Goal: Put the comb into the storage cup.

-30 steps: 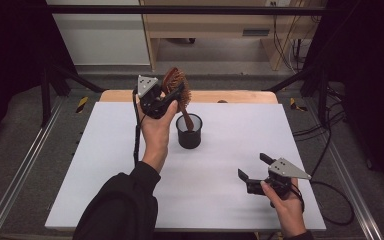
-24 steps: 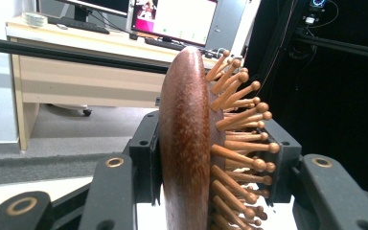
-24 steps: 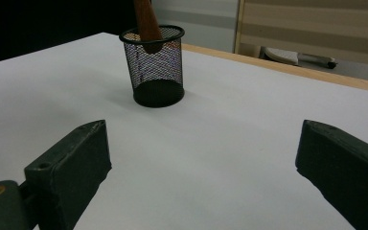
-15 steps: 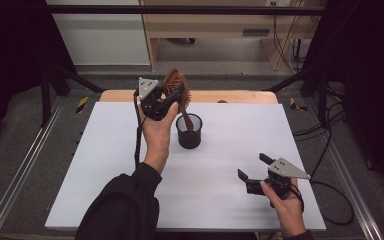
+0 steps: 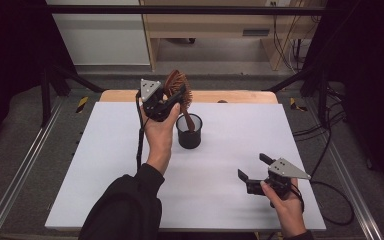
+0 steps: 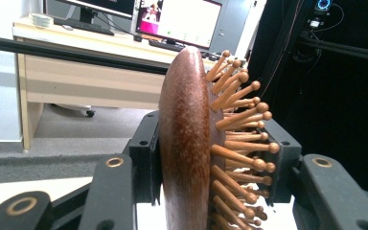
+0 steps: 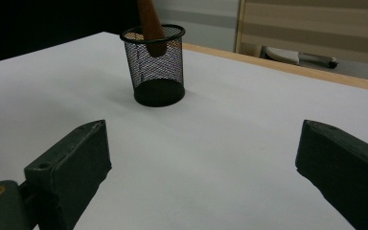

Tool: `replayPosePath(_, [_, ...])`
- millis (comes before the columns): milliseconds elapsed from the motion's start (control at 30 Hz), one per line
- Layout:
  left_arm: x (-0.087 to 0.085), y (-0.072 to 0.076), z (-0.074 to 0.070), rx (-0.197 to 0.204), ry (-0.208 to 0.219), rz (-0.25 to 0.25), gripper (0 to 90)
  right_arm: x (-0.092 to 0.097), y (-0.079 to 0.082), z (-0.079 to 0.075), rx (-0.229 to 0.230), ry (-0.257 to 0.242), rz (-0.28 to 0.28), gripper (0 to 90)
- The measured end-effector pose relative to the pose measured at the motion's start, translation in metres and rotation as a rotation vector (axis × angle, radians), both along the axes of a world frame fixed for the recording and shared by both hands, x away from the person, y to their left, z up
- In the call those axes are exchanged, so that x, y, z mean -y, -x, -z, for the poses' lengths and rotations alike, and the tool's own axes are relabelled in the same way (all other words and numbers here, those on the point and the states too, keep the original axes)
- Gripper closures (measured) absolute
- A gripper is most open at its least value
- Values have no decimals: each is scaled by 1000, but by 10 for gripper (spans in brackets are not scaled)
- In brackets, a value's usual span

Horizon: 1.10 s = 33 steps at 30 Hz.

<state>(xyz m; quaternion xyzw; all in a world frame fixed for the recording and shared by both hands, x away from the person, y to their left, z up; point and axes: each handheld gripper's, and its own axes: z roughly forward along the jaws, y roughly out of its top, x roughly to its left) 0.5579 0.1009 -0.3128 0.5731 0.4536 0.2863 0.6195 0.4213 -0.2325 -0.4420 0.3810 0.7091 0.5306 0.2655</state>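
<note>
Nothing shifted since before — left tool (image 5: 176, 99) clamped on hairbrush (image 6: 187, 143), handle steadied in mesh cup (image 5: 189, 131); right tool (image 5: 254, 167) wide, idle.

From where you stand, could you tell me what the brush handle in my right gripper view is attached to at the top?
Observer: The left gripper is shut on the wooden hairbrush by its head.
Operator: Thank you. Which way do the bristles face?
Observer: In the left gripper view the bristles press against one pad, the smooth back against the other.
Operator: And is the handle inside the cup?
Observer: Yes, its end sits inside the black mesh cup, from above.
</note>
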Motion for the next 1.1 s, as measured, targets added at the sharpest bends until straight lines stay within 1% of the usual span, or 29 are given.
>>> replayPosePath(167, [0, 0, -1, -4, 11, 2, 508, 0, 1, 0, 4, -3, 3, 51])
replayPosePath(300, [0, 0, 0, 4, 7, -9, 509, 0, 0, 0, -1, -4, 2, 51])
replayPosePath(500, [3, 0, 1, 14, -3, -20, 508, 1, 0, -1, 5, -4, 0, 51])
replayPosePath(600, [3, 1, 3, 13, 3, -29, 509, 0, 0, -1, 7, -5, 0, 51])
replayPosePath(767, [4, 3, 6, 13, -5, -39, 508, 0, 0, -1, 5, -7, -1, 51])
replayPosePath(1100, [6, 3, 13, 2, 0, -44, 508, 1, 1, -1, 3, -12, -1, 51])
